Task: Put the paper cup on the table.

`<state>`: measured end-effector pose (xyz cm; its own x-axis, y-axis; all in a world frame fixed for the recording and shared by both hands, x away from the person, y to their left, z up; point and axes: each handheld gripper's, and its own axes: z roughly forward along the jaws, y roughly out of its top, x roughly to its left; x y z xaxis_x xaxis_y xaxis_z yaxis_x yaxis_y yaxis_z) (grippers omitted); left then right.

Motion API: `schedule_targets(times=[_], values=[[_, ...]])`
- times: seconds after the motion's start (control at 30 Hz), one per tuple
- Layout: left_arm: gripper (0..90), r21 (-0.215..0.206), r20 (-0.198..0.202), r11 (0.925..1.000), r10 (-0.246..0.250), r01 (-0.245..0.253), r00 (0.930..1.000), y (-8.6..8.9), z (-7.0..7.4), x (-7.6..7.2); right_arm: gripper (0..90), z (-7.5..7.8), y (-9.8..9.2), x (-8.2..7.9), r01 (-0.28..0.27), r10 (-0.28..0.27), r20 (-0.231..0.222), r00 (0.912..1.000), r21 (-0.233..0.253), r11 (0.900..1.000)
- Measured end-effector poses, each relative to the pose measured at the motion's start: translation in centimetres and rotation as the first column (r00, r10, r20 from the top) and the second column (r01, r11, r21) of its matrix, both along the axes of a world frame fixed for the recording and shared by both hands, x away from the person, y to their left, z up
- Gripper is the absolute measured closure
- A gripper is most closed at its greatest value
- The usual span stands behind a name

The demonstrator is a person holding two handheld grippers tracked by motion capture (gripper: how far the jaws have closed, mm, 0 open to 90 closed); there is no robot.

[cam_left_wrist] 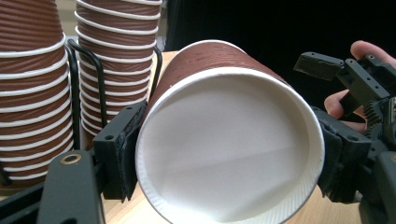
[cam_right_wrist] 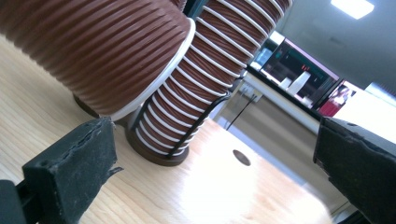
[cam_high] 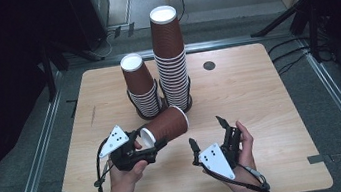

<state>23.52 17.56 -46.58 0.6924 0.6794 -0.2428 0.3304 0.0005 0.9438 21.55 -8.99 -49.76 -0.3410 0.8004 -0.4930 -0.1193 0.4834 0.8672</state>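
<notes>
In the high view, the left gripper (cam_high: pixel 141 149) grips a single brown paper cup (cam_high: pixel 166 125) held on its side, one jaw at each side of the cup's bottom end, with the white-rimmed mouth pointing away toward the two stacks. The short stack (cam_high: pixel 141 87) and the tall stack (cam_high: pixel 171 60) stand upside down, side by side in black wire holders at the far centre of the table (cam_high: pixel 261 108). The right gripper (cam_high: pixel 208 139) hovers near the front edge with its jaws spread wide and nothing between them. In the left gripper view, the cup (cam_left_wrist: pixel 219 70) presents its white recessed base toward the camera, clamped between both black pads, and the stacks (cam_left_wrist: pixel 60 79) stand just beside it at left. Judgement: the step in hand appears to be adding the cup to a stack; turn it mouth-down, centre it over the stack top and keep the grip light so the wall does not buckle. In the right gripper view, the wide-set jaws frame the cup's ribbed wall (cam_right_wrist: pixel 93 51) and the tall stack's base (cam_right_wrist: pixel 187 116). The surface is pale wood with a dark round hole (cam_high: pixel 209 65) near the far edge. The table stands on grey flooring, with dark stand legs and cables around it.
</notes>
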Motion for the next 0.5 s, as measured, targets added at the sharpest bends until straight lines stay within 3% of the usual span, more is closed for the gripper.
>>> schedule_targets(times=[0.17,0.5], values=[[23.2,-0.006,0.005,1.0000,0.002,-0.002,1.0000,0.1,0.0,0.0,0.0,0.4,0.3,-0.1,0.047,-0.046,-0.016,0.9988,0.047,0.998],[23.1,-0.016,0.009,0.9998,0.009,-0.008,0.9999,0.3,0.0,0.0,0.0,1.3,1.2,-0.3,0.045,-0.030,-0.081,0.9962,0.191,0.981]])
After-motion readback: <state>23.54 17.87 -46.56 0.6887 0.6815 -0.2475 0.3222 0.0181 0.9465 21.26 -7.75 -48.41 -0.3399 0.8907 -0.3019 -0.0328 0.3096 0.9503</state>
